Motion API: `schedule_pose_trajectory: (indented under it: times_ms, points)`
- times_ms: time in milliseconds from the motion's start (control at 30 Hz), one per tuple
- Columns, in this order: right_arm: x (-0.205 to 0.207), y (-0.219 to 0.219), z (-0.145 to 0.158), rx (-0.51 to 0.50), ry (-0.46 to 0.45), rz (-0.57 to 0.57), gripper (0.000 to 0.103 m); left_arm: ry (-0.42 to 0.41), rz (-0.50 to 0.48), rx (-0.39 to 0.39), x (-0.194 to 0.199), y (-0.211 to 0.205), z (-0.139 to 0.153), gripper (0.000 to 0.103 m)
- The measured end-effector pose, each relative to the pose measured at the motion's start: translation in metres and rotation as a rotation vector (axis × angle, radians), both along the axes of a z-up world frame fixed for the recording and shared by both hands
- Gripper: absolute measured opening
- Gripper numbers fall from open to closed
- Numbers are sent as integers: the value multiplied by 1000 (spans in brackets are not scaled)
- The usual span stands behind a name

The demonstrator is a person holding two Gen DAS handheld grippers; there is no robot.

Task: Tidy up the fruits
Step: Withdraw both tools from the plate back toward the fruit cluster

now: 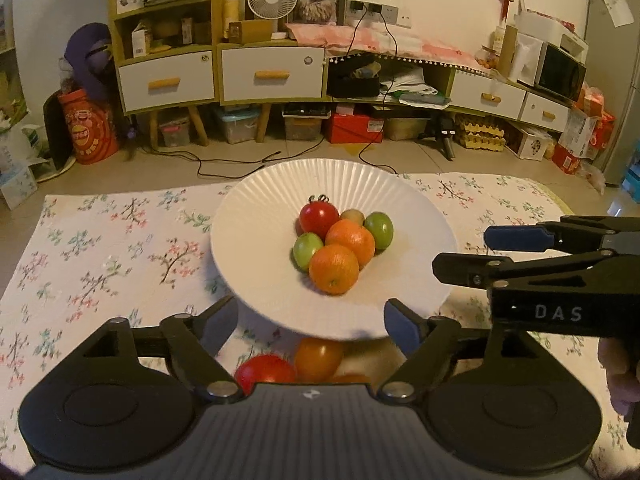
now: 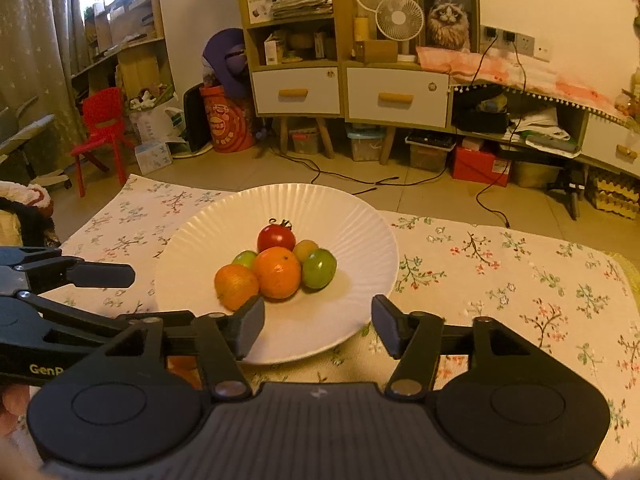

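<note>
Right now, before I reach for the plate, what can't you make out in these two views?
- Fruits below the plate rim, left wrist view: a red one and an orange one, blurred, partly hidden by the left gripper body.
- Small brownish fruit behind the oranges: mostly covered, kind unclear.
- Left green fruit, right wrist view: mostly hidden by the oranges.
- Right gripper: jaws open, holding nothing.

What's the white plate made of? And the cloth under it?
The plate looks like glazed ceramic: white, with fine ribs fanning to the rim and a soft sheen, though it might be plastic. The cloth looks like woven fabric, matte, printed with flowers.
</note>
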State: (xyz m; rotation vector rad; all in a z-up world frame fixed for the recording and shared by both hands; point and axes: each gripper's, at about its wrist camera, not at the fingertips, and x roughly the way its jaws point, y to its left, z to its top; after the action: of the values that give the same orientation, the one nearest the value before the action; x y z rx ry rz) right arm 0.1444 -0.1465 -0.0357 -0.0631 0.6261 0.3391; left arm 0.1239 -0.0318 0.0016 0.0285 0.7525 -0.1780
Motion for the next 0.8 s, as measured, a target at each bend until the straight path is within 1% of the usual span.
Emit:
schedule_pose_trajectory:
  times_ms: [133,367,500,667,800]
  points:
    - [-10,1,1,3,0,14,66,17,3,12,-11,4,-1,79]
    - [-24,6,5,-4,0,33,74,29,9,2,-29,16,0,85]
    - [-34,12,3,0,5,42,78,43,11,2,-40,24,-2,89]
    - [-45,15,-2,23,20,48,86,57,29,4,-51,36,-6,92]
    - [-51,17,-10,23,40,41,89,72,50,8,-59,45,-12,95]
